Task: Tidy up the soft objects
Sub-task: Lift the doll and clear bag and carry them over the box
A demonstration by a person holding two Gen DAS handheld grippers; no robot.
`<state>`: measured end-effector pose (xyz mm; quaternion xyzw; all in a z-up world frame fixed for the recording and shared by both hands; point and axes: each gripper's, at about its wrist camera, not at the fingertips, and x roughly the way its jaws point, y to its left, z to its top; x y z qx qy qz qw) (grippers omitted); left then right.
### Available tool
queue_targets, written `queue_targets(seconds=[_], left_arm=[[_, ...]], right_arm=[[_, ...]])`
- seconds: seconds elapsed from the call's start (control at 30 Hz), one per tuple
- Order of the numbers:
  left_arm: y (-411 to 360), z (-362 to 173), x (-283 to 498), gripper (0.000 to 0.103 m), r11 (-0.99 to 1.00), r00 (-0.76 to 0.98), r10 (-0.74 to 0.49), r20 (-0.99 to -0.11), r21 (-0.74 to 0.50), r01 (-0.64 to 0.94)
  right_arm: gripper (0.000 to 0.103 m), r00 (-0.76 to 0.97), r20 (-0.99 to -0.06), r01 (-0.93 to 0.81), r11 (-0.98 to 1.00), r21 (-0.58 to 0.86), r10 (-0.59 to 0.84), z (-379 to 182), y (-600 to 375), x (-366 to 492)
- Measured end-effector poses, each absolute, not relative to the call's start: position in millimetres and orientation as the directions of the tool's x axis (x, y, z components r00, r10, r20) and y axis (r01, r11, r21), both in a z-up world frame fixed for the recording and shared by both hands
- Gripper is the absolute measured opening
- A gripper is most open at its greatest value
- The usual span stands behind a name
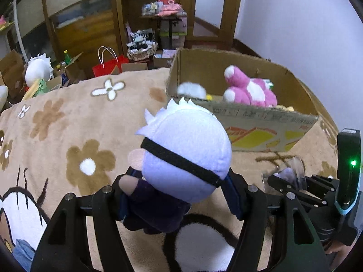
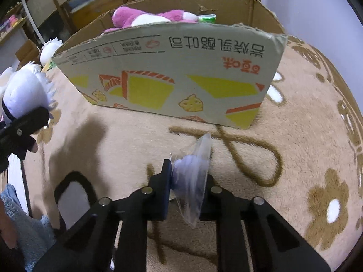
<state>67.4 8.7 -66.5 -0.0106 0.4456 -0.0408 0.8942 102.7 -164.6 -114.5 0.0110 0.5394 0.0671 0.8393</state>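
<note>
My left gripper [image 1: 177, 195] is shut on a white-haired plush doll [image 1: 186, 154] with a black blindfold and dark clothes, held above the beige blanket; the doll also shows in the right wrist view [image 2: 25, 95]. My right gripper [image 2: 188, 181] is shut on a small pale-purple soft toy in a clear plastic bag [image 2: 195, 172], just in front of the cardboard box [image 2: 170, 72]. The box [image 1: 261, 117] holds a pink and white plush [image 1: 249, 88] and other soft items. The right gripper also shows in the left wrist view [image 1: 292, 176].
A beige flower-patterned blanket [image 2: 306, 136] covers the surface. Beyond its far edge are a red paper bag [image 1: 109, 65], open boxes, another white-haired plush [image 1: 38, 68] and wooden shelves [image 1: 136, 11]. A light-blue fluffy cloth [image 2: 29, 226] lies at the lower left.
</note>
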Motion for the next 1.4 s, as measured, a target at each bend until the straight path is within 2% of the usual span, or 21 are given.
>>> queue_targets(seconds=[0.27,0.63,0.83,1.1,1.4], left_arm=[[8.0,-46.6,58.3,0.066,0.992,0.679,-0.129,-0.723,-0.087,0.096],[-2.7,-17.3,61.5,0.066,0.985,0.77,-0.15,-0.621,-0.027,0.17],[-6.7,-11.4,74.6,0.066,0.984,0.796,-0.148,-0.586,-0.008,0.177],[-14.7,-20.6,99.4,0.066,0.985,0.804,-0.136,-0.579,0.007,0.172],[-20.1,-29.3,134.8,0.067,0.985,0.79,-0.141,-0.597,0.0,0.175]], right_arm=[[0.013,0.525,-0.839,-0.12,0.989,0.091,0.141,-66.9,-156.9,82.0],[0.013,0.746,-0.645,-0.174,0.983,0.052,0.166,14.2,-148.3,60.1],[0.013,0.814,-0.562,-0.182,0.983,0.001,0.151,31.1,-141.5,65.4],[0.013,0.831,-0.537,-0.17,0.986,-0.002,0.142,27.2,-140.9,91.6],[0.014,0.815,-0.562,-0.15,0.988,0.026,0.139,4.0,-151.1,118.8]])
